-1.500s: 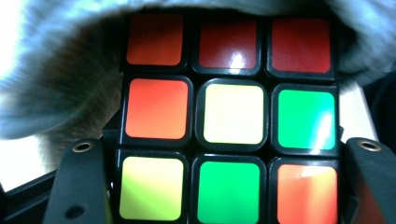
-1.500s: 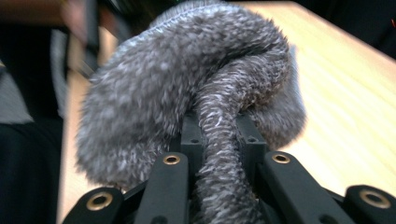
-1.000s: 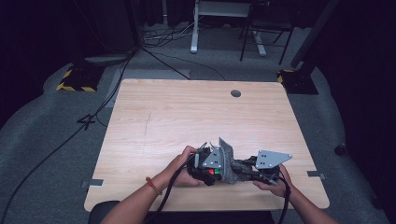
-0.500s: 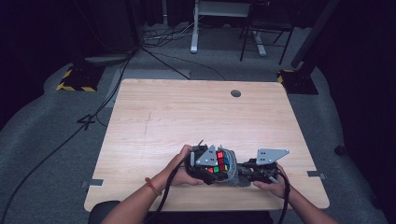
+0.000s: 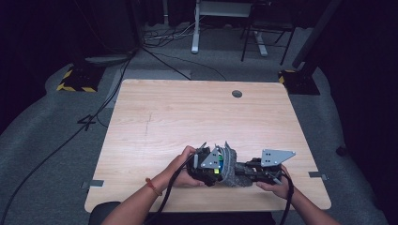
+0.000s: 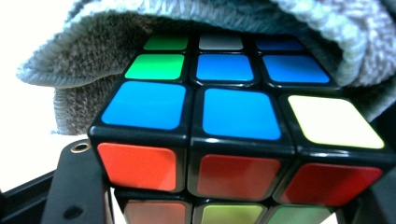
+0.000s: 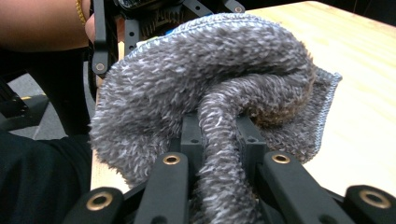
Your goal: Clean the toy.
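A Rubik's cube (image 6: 233, 126) with blue, green, white and red stickers sits between the jaws of my left gripper (image 5: 206, 165), which is shut on it near the table's front edge. A grey fluffy cloth (image 7: 210, 93) is pinched in my right gripper (image 7: 219, 135), shut on a fold of it. The cloth (image 6: 299, 18) drapes over the far side of the cube and touches it. In the high view the cloth (image 5: 229, 164) lies between the two grippers, with the cube (image 5: 215, 164) just left of it and my right gripper (image 5: 244, 169) to the right.
The wooden table (image 5: 197, 117) has a round cable hole (image 5: 237, 93) at its far side. Both forearms come in over the front edge. Cables and stand legs lie on the grey floor (image 5: 56, 131) beyond the table.
The left gripper has rolled, so its grey plate faces up again and hides more of the cube. The cloth has shifted across the cube. Both hands stay in the same place.
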A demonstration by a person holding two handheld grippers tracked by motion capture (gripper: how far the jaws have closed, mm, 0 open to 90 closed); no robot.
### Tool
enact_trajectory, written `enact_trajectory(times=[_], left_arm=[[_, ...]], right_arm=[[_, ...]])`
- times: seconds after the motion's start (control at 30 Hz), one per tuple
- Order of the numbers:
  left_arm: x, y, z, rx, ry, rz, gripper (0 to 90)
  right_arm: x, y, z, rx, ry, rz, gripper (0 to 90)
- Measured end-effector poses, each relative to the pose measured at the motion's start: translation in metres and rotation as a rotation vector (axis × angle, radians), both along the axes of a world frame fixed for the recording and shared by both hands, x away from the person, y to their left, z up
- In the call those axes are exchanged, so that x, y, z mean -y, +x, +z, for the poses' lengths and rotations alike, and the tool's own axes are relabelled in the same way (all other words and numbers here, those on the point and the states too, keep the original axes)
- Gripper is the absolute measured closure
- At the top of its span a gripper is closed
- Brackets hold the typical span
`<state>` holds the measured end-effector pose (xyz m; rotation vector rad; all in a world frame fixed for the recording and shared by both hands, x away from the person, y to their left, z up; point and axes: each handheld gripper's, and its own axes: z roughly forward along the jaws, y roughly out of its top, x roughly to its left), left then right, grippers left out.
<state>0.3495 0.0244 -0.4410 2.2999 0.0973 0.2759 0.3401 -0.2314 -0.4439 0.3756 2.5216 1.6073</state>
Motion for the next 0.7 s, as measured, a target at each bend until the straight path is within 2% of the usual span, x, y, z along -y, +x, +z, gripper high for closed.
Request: enact_trajectory(times=[0.03,0.1,0.13,0.2,0.23,0.27,0.3,0.37,0.47,0.63,0.7], left_arm=[[-0.001,0.0,0.002,-0.007,-0.014,-0.007,32.6],[-0.003,0.0,0.005,-0.014,-0.049,-0.009,33.0],[-0.003,0.0,0.007,-0.004,-0.052,-0.007,33.0],[-0.002,0.0,0.007,-0.011,-0.043,-0.02,33.0],[-0.001,0.0,0.005,-0.001,-0.019,-0.013,33.0],[0.001,0.0,0.002,0.01,0.004,0.008,32.9],[0.002,0.001,0.001,0.008,0.001,0.01,32.1],[0.001,0.003,0.001,-0.016,-0.012,0.009,31.1],[0.002,0.002,0.0,-0.009,0.012,0.019,30.8],[0.002,0.004,-0.002,-0.036,0.021,0.037,30.1],[0.002,0.005,-0.003,-0.047,0.016,0.042,29.5]], right_arm=[[0.0,0.0,0.0,0.007,-0.005,-0.005,78.3],[-0.002,0.0,-0.003,0.018,-0.058,-0.026,78.3],[-0.003,0.001,-0.006,0.021,-0.088,-0.029,78.4],[-0.005,0.003,-0.013,-0.002,-0.115,-0.025,78.4],[-0.006,0.003,-0.014,0.0,-0.115,-0.02,78.3],[-0.006,0.003,-0.012,-0.006,-0.093,-0.006,78.3],[-0.005,0.002,-0.008,-0.006,-0.066,0.005,78.4],[-0.006,0.0,-0.006,0.009,-0.067,0.006,78.4],[-0.004,-0.002,-0.006,0.004,-0.045,0.008,78.4],[-0.001,-0.004,-0.004,0.009,-0.001,0.015,78.5],[0.0,-0.005,-0.003,0.017,0.002,0.018,78.5]])
